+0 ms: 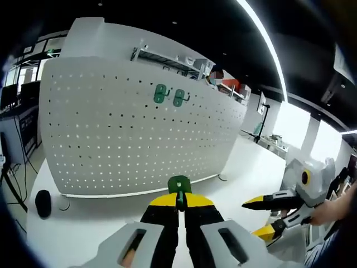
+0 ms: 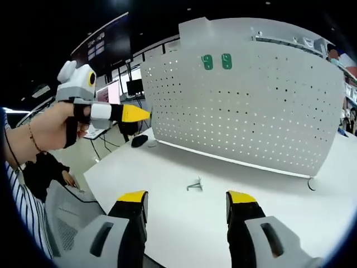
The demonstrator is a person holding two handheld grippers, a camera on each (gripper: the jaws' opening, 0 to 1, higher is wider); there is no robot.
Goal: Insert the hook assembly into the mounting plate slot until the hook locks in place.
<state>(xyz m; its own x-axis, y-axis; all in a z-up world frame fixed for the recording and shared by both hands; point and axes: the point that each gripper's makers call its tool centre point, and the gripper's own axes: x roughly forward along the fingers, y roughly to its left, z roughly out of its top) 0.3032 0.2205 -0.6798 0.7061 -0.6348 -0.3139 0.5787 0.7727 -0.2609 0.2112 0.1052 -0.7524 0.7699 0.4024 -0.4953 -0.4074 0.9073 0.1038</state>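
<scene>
My left gripper point(image 1: 179, 196) is shut on a green hook piece point(image 1: 179, 185) that sticks up between its yellow-tipped jaws, in front of the white perforated mounting plate point(image 1: 111, 139). Two green hooks point(image 1: 160, 94) point(image 1: 178, 97) hang side by side high on that plate. My right gripper point(image 1: 266, 216) comes in from the right, open. In the right gripper view my right gripper point(image 2: 187, 198) stands open and holds nothing, just above the white table point(image 2: 167, 223). A small metal wire hook point(image 2: 194, 185) lies on the table ahead of it. A hand holds the left gripper point(image 2: 146, 114) at upper left, beside the plate point(image 2: 251, 111).
A black rounded object point(image 1: 43, 202) point(image 2: 139, 140) lies on the table near the plate's end. The plate stands upright on small feet point(image 2: 311, 183). Desks with monitors point(image 2: 134, 86) and shelving point(image 1: 167, 61) lie behind. A person's striped sleeve point(image 2: 14, 190) is at the left edge.
</scene>
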